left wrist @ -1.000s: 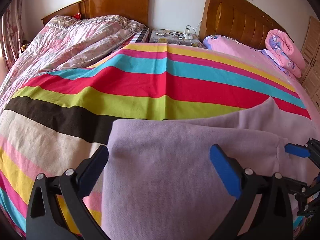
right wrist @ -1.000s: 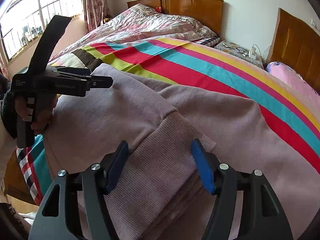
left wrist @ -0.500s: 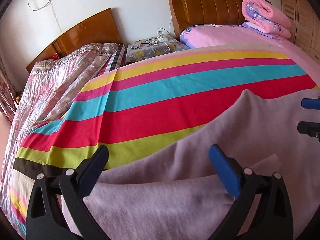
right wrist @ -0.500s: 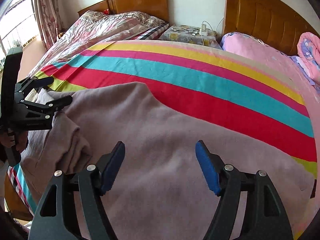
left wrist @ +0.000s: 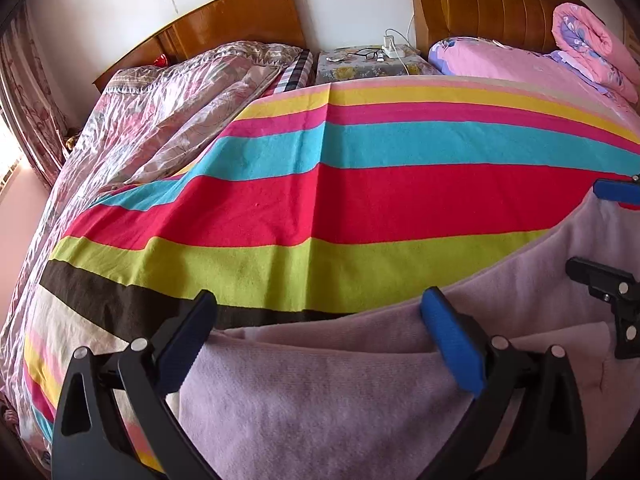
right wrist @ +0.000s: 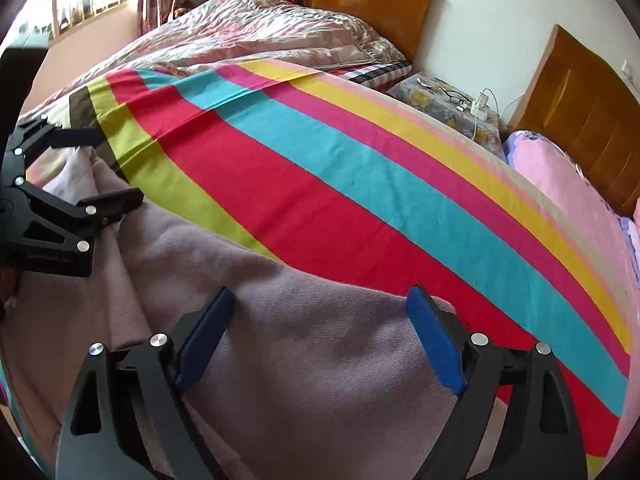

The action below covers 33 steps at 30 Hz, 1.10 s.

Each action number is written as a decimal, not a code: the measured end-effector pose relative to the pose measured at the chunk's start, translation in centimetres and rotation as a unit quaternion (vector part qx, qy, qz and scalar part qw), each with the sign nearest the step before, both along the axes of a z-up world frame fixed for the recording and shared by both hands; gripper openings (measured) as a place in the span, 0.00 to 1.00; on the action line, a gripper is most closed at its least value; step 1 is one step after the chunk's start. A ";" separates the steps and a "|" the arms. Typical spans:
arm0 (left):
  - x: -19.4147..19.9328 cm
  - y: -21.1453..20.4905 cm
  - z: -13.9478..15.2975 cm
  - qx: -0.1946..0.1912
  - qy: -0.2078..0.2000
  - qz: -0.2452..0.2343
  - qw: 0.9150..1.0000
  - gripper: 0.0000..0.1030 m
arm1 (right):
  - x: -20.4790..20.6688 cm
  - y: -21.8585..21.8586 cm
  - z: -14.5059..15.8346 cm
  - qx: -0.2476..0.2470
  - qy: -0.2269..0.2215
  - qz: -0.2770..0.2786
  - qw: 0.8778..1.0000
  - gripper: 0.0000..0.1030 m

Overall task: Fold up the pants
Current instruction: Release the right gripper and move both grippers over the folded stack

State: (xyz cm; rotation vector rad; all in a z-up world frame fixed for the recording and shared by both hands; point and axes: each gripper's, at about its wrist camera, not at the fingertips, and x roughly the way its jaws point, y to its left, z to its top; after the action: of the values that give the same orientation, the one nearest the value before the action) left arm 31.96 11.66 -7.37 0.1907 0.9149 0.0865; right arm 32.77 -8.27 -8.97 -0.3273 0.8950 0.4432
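The lavender pants (left wrist: 320, 408) lie partly folded on the striped sheet, with a doubled layer near the front edge. My left gripper (left wrist: 320, 340) hangs open over that layer, its blue pads wide apart and pressing nothing. In the right wrist view the pants (right wrist: 304, 384) spread below my right gripper (right wrist: 320, 336). Its jaws are opening, with fabric under them but none pinched. Each gripper shows in the other's view: the right gripper (left wrist: 608, 236) at the far right edge, the left gripper (right wrist: 96, 168) at the far left over a bunched fold.
A striped sheet (left wrist: 360, 200) covers the bed. A floral quilt (left wrist: 160, 112) lies at the left. Behind stand a nightstand (left wrist: 368, 64) with glasses and a charger, a pink bed (left wrist: 500, 60) with a rolled blanket (left wrist: 588, 44), and wooden headboards.
My right gripper left the folded cuff it straddled, slid right along the pants and widened its jaws. My left gripper shifted and rolled, so the pants sit lower in its view.
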 end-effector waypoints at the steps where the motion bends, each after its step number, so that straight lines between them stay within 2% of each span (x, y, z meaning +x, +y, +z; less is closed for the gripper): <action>1: 0.1 0.1 0.0 -0.003 0.000 0.005 1.000 0.99 | 0.5 -0.9 -0.2 0.016 0.011 -0.009 1.000 0.84; 3: 0.4 0.4 -0.2 -0.007 -0.001 0.012 1.000 0.99 | 0.7 -1.9 0.0 0.025 0.010 -0.026 0.999 0.83; 4: 0.5 0.4 -0.2 -0.007 -0.003 0.013 1.000 0.99 | 0.7 -2.1 0.4 0.017 -0.001 -0.043 0.999 0.80; 7: 0.2 0.2 -0.1 0.005 -0.012 0.020 1.000 0.99 | -0.1 -3.3 1.8 0.054 -0.022 -0.061 0.996 0.77; 8: 0.2 0.1 -0.1 0.009 -0.014 0.021 1.000 0.99 | 0.1 -3.3 1.4 0.051 -0.016 -0.059 0.997 0.77; 9: 0.2 0.1 -0.1 0.011 -0.015 0.022 1.000 0.99 | 0.6 -3.2 0.5 0.027 -0.002 -0.058 0.998 0.81; 10: 0.2 0.1 -0.1 0.013 -0.016 0.024 1.000 0.99 | 1.1 -3.7 -0.2 0.030 0.007 -0.062 0.998 0.85; 12: 0.2 0.0 0.0 0.018 -0.018 0.026 0.999 0.99 | 2.1 -5.3 -0.1 0.062 0.029 -0.090 0.994 0.84; 14: 0.1 -0.1 0.1 0.019 -0.020 0.028 0.999 0.99 | 1.7 -7.0 1.3 0.058 -0.001 -0.133 0.989 0.80; 16: -0.7 -0.5 1.4 0.012 -0.040 0.029 0.999 0.96 | -0.1 -9.4 3.2 0.105 -0.009 -0.144 0.984 0.81; 19: -3.0 -3.0 5.2 -0.080 -0.083 -0.036 0.993 0.97 | -4.0 -12.3 4.2 0.105 -0.017 -0.133 0.985 0.84; 20: -3.5 -4.8 6.0 -0.097 -0.087 -0.066 0.989 0.98 | -5.1 -13.4 4.0 0.103 -0.011 -0.132 0.986 0.84; 22: -4.2 -9.4 6.2 -0.116 -0.064 -0.145 0.981 0.99 | -7.1 -15.4 3.2 0.104 0.011 -0.128 0.986 0.85; 24: -4.7 -14.4 5.1 -0.107 -0.044 -0.208 0.971 0.99 | -8.7 -17.0 2.1 0.100 0.028 -0.124 0.987 0.85; 26: -4.6 -18.3 3.1 -0.075 -0.023 -0.236 0.969 0.99 | -9.5 -18.1 0.9 0.084 0.038 -0.123 0.988 0.85; 28: -3.9 -20.4 1.1 -0.057 0.005 -0.238 0.970 0.99 | -9.8 -19.4 -0.3 0.063 0.055 -0.136 0.987 0.85; 30: -3.1 -21.5 -0.9 -0.015 0.031 -0.221 0.975 0.99 | -10.5 -20.9 -0.5 0.075 0.053 -0.144 0.985 0.85; 33: -2.8 -21.3 -1.2 -0.013 0.033 -0.204 0.978 0.99 | -11.9 -23.0 0.7 0.071 0.033 -0.180 0.980 0.84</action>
State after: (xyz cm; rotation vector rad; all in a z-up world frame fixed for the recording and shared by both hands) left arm 29.18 -9.69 -8.57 0.3557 0.9261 -0.3141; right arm 20.83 -31.30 -8.30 -0.0159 0.9590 0.1813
